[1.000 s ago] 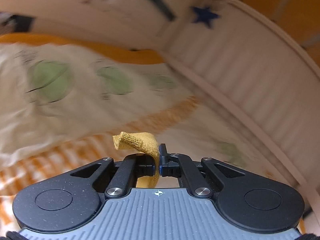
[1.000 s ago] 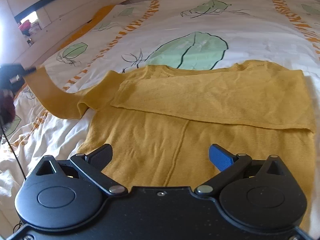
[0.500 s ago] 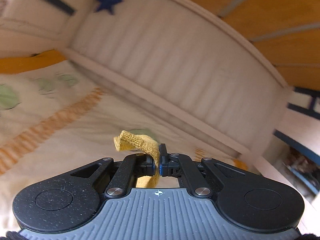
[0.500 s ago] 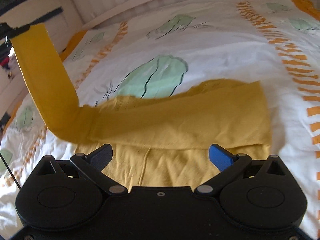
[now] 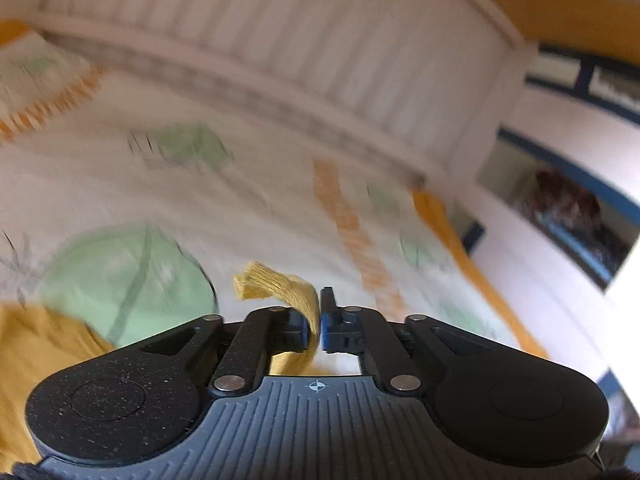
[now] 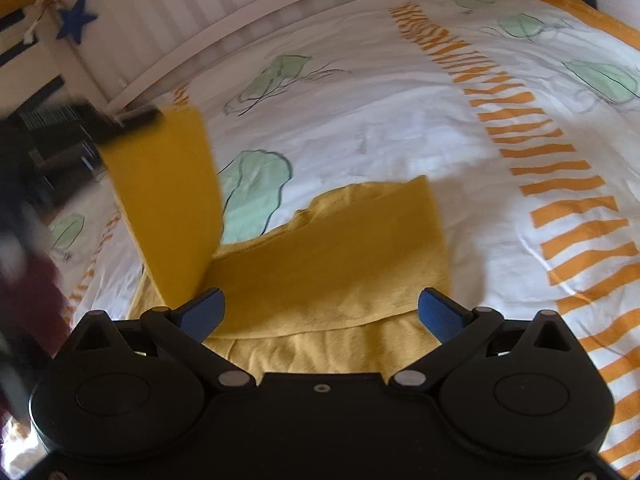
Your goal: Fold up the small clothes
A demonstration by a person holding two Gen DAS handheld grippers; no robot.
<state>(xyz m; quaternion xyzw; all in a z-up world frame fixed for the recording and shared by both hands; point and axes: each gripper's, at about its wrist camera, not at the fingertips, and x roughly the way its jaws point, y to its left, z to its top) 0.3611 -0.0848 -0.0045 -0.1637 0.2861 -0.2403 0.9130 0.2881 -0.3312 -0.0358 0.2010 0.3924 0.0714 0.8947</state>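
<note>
White bedding printed with green leaves and orange stripes [image 6: 360, 128] carries the mustard-yellow knit sweater [image 6: 320, 264] near the bed's foot. Left gripper [image 5: 320, 322] fingers have just been opening, cuff [image 5: 280, 284] between them; right gripper [image 6: 320, 312] fingers apart, empty. Lay the sleeve flat across the chest before letting go.

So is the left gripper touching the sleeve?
Touching. The left wrist view shows the sleeve between the jaws of the left gripper, lying against one pad; the jaws have just been opening.
</note>
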